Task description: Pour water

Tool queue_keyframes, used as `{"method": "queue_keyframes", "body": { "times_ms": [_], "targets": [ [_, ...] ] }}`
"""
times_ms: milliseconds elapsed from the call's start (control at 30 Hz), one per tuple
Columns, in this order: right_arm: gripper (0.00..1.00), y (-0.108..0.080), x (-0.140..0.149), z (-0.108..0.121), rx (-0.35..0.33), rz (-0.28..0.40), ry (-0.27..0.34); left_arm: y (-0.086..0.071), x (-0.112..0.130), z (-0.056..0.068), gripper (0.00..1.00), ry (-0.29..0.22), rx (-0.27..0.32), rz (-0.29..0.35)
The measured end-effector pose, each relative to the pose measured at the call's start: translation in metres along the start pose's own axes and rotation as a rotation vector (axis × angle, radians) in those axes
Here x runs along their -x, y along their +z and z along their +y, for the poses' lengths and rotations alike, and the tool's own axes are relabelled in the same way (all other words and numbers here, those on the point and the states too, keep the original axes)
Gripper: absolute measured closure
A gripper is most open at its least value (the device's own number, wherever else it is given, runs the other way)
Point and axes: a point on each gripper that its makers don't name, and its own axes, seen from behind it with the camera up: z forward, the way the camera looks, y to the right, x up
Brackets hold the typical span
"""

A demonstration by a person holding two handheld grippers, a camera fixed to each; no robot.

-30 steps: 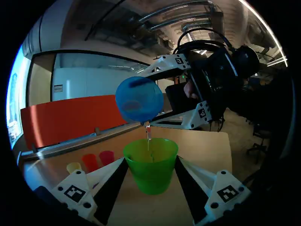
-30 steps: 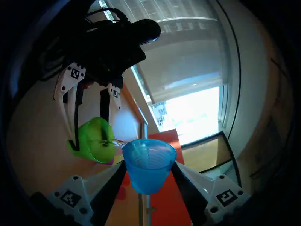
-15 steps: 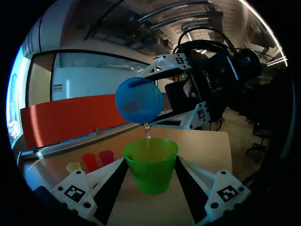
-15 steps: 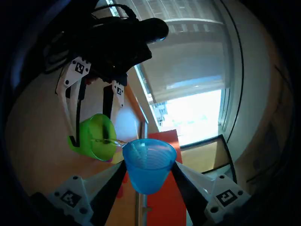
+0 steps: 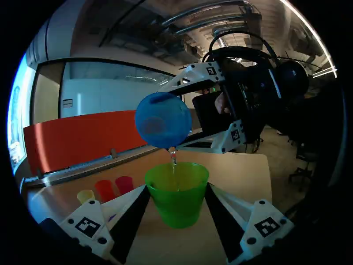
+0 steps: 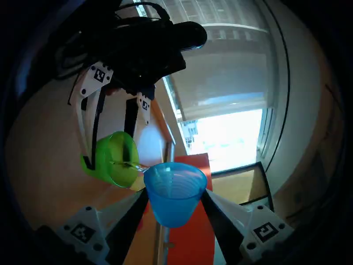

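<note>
The worst outcome from here is water on the tabletop. Both cups hang in the air, so a drift of either hand could carry the thin stream of water past the rim. In the left gripper view the blue cup sits at twelve o'clock of the green cup, tipped far over, its low edge just above the green rim. The stream falls inside the green mouth. A sharper tilt could turn the trickle into a gush that overshoots.

The left claw is clamped on the green cup, one finger pressed on each side, and the right claw grips the blue cup the same way. Both cups taper and look like smooth plastic, so a slack squeeze might let one slip down between the fingers. In the right gripper view the green cup lies at ten o'clock of the blue one, held by the left claw.

An orange panel runs along the tabletop's far side at ten o'clock. A hand holds the right claw at two o'clock. A red cup, a pink cup and a yellow cup stand on the tabletop at about nine o'clock of the green cup, apart from it and out of the pour. Nothing but water lies between the two held cups.
</note>
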Motion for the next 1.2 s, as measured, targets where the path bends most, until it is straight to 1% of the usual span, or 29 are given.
{"method": "queue_keyframes", "body": {
  "times_ms": [500, 700, 1200],
  "targets": [
    [0.12, 0.001, -0.004, -0.002, 0.0, -0.005, -0.046, 0.0, 0.001, -0.003, 0.15, -0.002, -0.006, 0.001],
    [0.12, 0.001, -0.005, -0.006, -0.005, -0.011, -0.079, -0.001, 0.001, -0.004, 0.15, -0.003, -0.007, 0.002],
    [0.12, -0.002, -0.011, -0.012, 0.001, -0.016, -0.135, 0.0, 0.003, -0.006, 0.15, -0.007, -0.011, 0.001]
  ]
}}
